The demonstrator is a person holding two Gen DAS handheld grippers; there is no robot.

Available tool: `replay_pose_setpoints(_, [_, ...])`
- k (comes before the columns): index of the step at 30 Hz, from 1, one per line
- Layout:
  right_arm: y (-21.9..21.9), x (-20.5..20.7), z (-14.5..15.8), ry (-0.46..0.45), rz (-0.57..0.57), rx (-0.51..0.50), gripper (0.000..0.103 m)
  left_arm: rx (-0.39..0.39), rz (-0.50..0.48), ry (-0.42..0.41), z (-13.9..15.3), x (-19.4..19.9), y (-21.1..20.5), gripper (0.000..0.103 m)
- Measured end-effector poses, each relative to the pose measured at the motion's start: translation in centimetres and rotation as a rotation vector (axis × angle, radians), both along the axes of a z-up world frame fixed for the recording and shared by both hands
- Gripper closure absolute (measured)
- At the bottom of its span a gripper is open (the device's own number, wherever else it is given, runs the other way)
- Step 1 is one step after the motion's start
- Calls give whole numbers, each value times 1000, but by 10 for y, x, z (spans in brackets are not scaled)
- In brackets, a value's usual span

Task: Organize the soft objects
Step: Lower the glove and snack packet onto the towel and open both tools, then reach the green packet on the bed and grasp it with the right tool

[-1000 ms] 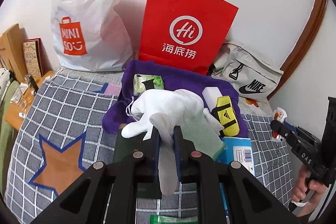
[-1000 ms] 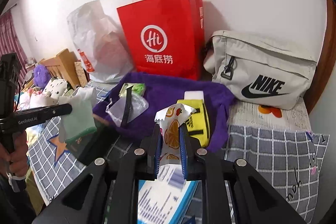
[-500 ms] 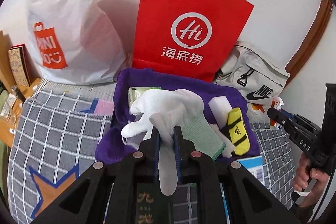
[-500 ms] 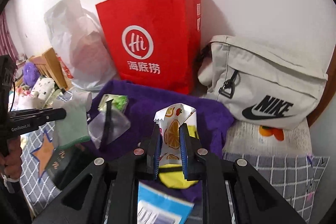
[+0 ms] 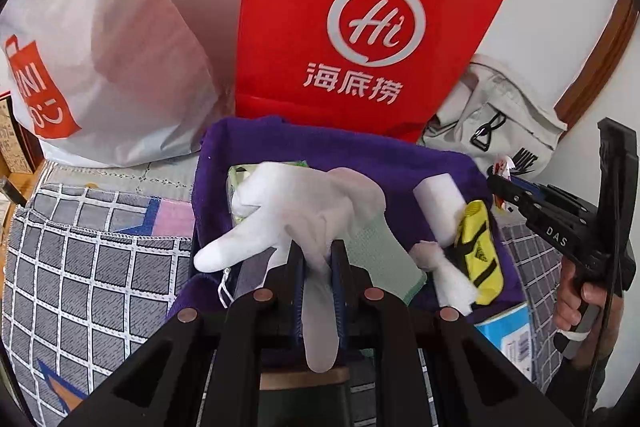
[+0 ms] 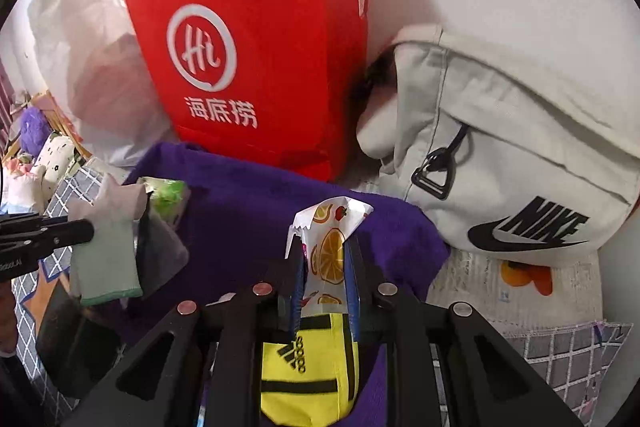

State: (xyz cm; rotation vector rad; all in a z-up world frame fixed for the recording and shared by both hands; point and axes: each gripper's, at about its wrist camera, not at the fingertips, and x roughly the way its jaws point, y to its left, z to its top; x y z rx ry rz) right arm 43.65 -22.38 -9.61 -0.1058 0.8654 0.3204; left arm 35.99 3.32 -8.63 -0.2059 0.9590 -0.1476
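My left gripper (image 5: 318, 259) is shut on a white work glove (image 5: 292, 211) with a pale green cuff, held above the purple towel (image 5: 360, 155). The glove also shows in the right wrist view (image 6: 108, 243), at the left. My right gripper (image 6: 324, 259) is shut on a white snack packet (image 6: 330, 243) printed with oranges, held over the towel (image 6: 248, 195). The right gripper also shows in the left wrist view (image 5: 500, 187), at the right edge. On the towel lie a yellow Adidas pouch (image 5: 478, 251), a white foam block (image 5: 440, 203), crumpled tissue (image 5: 448, 279) and a green packet (image 6: 168, 195).
A red paper bag (image 5: 360, 27) stands behind the towel against the wall. A white Miniso plastic bag (image 5: 100, 47) is to its left. A grey Nike bag (image 6: 512, 155) is to its right. A checked cloth (image 5: 88, 267) covers the surface. A blue-white box (image 5: 508, 331) lies front right.
Both grippers have moved forward toward the red bag and the towel, each still holding its item. The right gripper has come over the yellow pouch.
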Motion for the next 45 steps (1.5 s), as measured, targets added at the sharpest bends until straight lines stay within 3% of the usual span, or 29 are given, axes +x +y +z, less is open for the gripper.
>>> replay_pose_setpoints(3, [4,9,-8,15,3,-7,84,-6,-5,10,-5,5,1,90])
replay_pose_setpoints(14, [14,18,-22,62,48,23,62,-20,-8,33,-17,18,-2,88])
replay_pose_setpoints(16, [17,17,-22,74,63,29,53,-21,-14,35,-19,20,-4,88])
replay_pose_setpoints(20, [21,12,-20,67,72,8,49,-17,-20,45,-20,21,-7,88])
replay_pose_setpoints(22, [23,9,-19,70,77,6,41,-24,-20,47,-20,21,-9,87])
replay_pose_setpoints(24, [24,4,-16,68,83,-2,38,-27,-13,52,-18,20,-9,80])
replay_pose_setpoints(26, [25,-1,-13,61,82,-20,31,-27,-4,61,-16,20,-9,60])
replay_pose_setpoints(27, [24,-4,-11,53,77,-28,28,-30,1,49,-14,18,-8,58])
replay_pose_setpoints(34, [13,-37,7,14,30,21,28,-34,22,22,3,-4,-3,58])
replay_pose_setpoints(39, [3,-80,24,-17,2,115,28,-10,41,-11,20,-34,0,58])
replay_pose_setpoints(45, [7,-148,34,-15,57,136,28,-32,34,-52,39,-80,5,58])
